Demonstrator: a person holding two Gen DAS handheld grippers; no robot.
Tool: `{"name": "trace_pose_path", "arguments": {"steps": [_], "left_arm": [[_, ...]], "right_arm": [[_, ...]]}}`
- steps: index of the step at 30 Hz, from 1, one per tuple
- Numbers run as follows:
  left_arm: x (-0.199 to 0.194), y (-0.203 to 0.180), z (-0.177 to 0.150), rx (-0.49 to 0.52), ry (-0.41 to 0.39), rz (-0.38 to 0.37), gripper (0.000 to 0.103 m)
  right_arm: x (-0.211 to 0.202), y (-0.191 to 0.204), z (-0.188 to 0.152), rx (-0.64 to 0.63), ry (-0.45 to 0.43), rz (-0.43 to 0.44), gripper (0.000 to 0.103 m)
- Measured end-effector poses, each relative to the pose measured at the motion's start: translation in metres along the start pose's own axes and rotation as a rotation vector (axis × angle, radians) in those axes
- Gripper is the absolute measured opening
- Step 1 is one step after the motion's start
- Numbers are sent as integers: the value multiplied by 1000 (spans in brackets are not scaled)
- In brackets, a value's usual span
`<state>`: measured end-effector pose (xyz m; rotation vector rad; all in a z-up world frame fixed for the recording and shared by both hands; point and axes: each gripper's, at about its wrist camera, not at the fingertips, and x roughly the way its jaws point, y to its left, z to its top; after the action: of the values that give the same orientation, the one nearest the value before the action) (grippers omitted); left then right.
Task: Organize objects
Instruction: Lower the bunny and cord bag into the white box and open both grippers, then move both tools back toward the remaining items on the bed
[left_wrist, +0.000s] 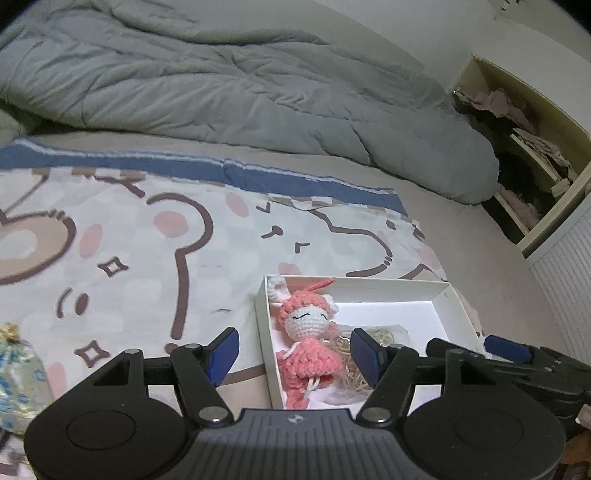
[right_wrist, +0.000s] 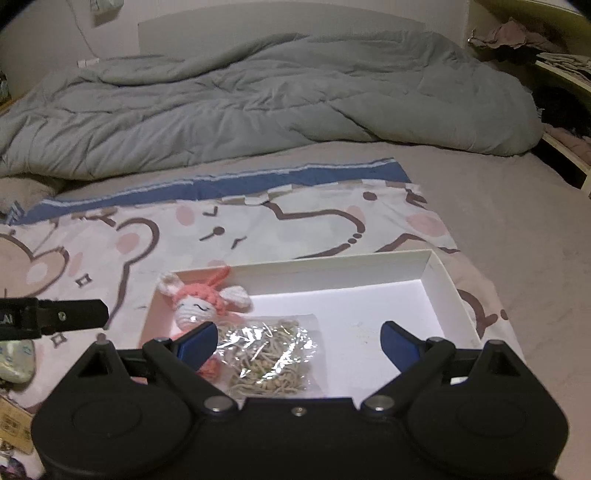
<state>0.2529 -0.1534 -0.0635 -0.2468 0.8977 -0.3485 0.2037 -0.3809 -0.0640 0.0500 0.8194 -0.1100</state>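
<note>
A white open box (left_wrist: 454, 299) (right_wrist: 439, 280) lies on the cartoon-print sheet. In it lie a pink crocheted bunny doll (left_wrist: 308, 332) (right_wrist: 201, 304) at the left and a clear bag of rubber bands (right_wrist: 269, 354) (left_wrist: 351, 365) beside it. My left gripper (left_wrist: 293, 354) is open and empty, hovering over the box's left part, around the doll. My right gripper (right_wrist: 299, 343) is open and empty, over the bag and the box's front. A floral pouch (left_wrist: 18, 376) (right_wrist: 16, 360) lies on the sheet to the left.
A grey duvet (left_wrist: 240, 81) (right_wrist: 258, 92) is heaped across the far side of the bed. An open cabinet with clothes (left_wrist: 524, 147) stands at the right. The other gripper's body (left_wrist: 517, 365) (right_wrist: 51, 317) shows in each view.
</note>
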Motion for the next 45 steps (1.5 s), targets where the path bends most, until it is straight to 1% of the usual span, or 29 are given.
{"name": "trace_pose_path", "arguments": {"steps": [4, 12, 17, 25, 29, 33, 35, 40, 45], "left_arm": [[-20, -5, 0, 22, -33, 22, 67], [-62, -15, -6, 68, -74, 58, 68], [-86, -19, -15, 87, -92, 76, 77], [-126, -21, -33, 123, -124, 99, 78], [-141, -24, -43, 148, -142, 106, 88], [-153, -26, -51, 179, -167, 121, 93], [-157, -25, -57, 190, -175, 132, 98], [-162, -20, -69, 200, -176, 152, 103], [-162, -12, -80, 227, -173, 184, 103]], "right_arm": [[-17, 1, -2, 10, -18, 22, 96], [-55, -3, -4, 46, -65, 35, 96], [-78, -1, -8, 49, -89, 38, 96], [-117, 3, -21, 40, -125, 41, 96], [-136, 7, -31, 39, -139, 48, 96], [-150, 11, -41, 27, -147, 45, 97], [-155, 12, -46, 27, -147, 42, 97], [-161, 16, -58, 15, -150, 36, 99], [-165, 18, -70, 8, -157, 34, 103]]}}
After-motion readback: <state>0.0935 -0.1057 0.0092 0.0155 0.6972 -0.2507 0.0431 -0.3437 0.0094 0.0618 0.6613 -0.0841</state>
